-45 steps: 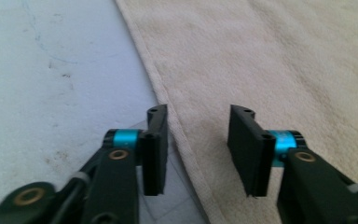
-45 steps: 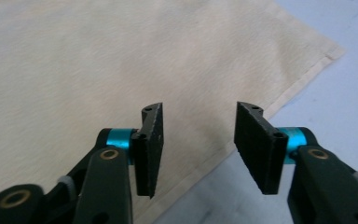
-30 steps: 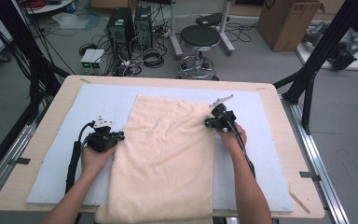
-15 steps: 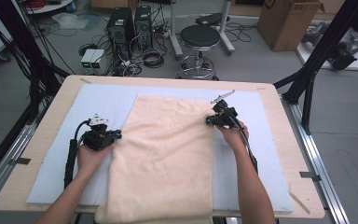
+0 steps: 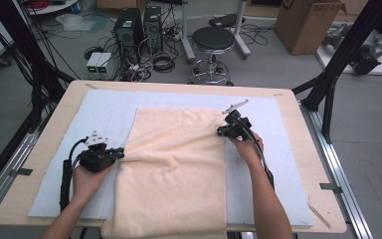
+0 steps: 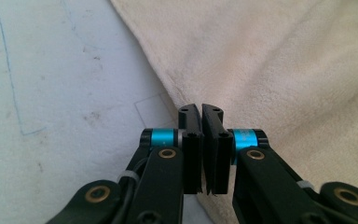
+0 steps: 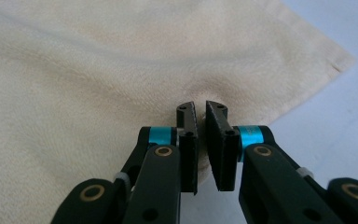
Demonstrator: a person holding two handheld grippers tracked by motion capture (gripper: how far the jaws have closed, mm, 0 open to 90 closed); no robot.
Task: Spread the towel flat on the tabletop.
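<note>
— Towel (image 5: 174,164) first: where does it lie?

— Spread flat on the pale blue mat (image 5: 104,109) that covers the wooden worktop (image 5: 306,149). Its long side runs away from the person, and its near end reaches the worktop's front edge. It is cream-coloured, with soft creases running in from its left edge.

— And the left tongs (image 5: 121,154)?

— At that left edge, about halfway along, pointing in toward the cloth, with the left hand (image 5: 87,181) behind them. In the left gripper view the left tongs (image 6: 201,109) stand over the line where towel meets mat. The jaws have just been easing apart, yet only a thin dark slit parts them. I can make out no cloth in that slit.

— What about the right tongs (image 5: 220,132)?

— They are on the towel's right edge, near its far right corner, with the right hand (image 5: 248,147) just behind. In the right gripper view the right tongs (image 7: 200,107) are drawn close, with a narrow gap. Cream cloth shows low between the jaws, and folds in the towel run toward them, so they pinch its edge.

— Anything beyond the worktop?

— On the floor there is a round black stool (image 5: 214,39) and a cardboard box (image 5: 308,22), well apart from the towel.
</note>
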